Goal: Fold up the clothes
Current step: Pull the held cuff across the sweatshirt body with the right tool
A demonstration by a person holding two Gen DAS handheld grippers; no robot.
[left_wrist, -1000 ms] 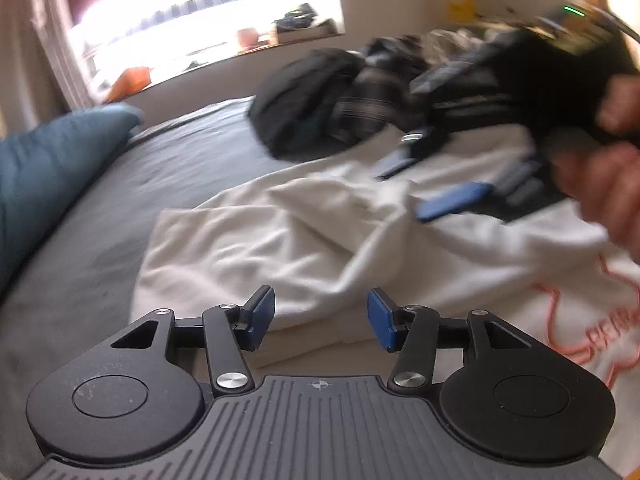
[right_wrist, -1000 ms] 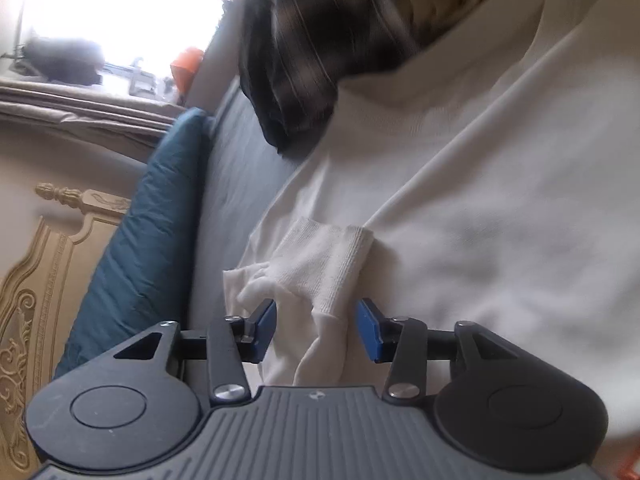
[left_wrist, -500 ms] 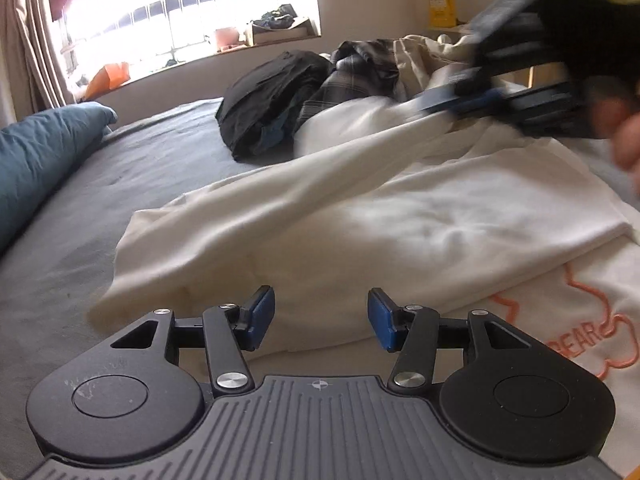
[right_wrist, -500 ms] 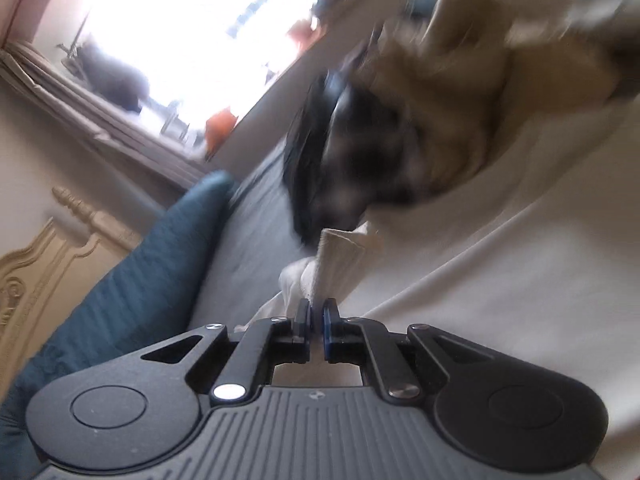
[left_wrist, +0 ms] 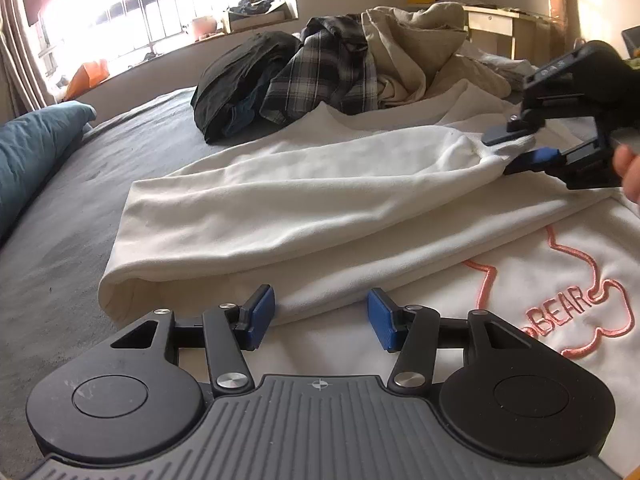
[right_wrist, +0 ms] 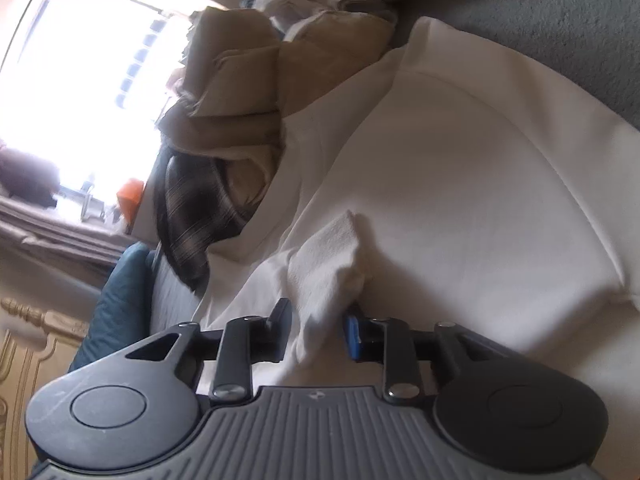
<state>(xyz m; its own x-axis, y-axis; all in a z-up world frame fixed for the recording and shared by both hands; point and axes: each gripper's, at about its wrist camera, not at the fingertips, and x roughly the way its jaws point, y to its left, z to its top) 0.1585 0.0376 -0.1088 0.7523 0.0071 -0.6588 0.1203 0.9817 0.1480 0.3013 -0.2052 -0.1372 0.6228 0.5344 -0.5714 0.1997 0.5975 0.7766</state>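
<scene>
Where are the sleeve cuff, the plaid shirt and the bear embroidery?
sleeve cuff (right_wrist: 326,276): right wrist view, ribbed end between the opening tongs.
plaid shirt (left_wrist: 320,76): left wrist view, middle of the crumpled checks.
bear embroidery (left_wrist: 568,308): left wrist view, on the lettering.

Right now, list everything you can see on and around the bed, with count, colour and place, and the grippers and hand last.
sweatshirt: one, white with pink BEAR stitching, spread on the bed, sleeve folded across the body
cuff: one, white ribbed, between the right gripper's jaws
plaid shirt: one, dark checked, in the pile behind the sweatshirt
black garment: one, black, left end of the pile
beige cloth: one heap, tan, right end of the pile
pillow: one, teal, left edge of the bed
bed: one, grey cover
headboard: one, cream, carved, beyond the pillow
desk: one, pale, far right wall
left gripper: one, black with blue pads, open, at the sweatshirt's near fold
right gripper: one, jaws opening around the cuff
hand: one, behind the right gripper
</scene>
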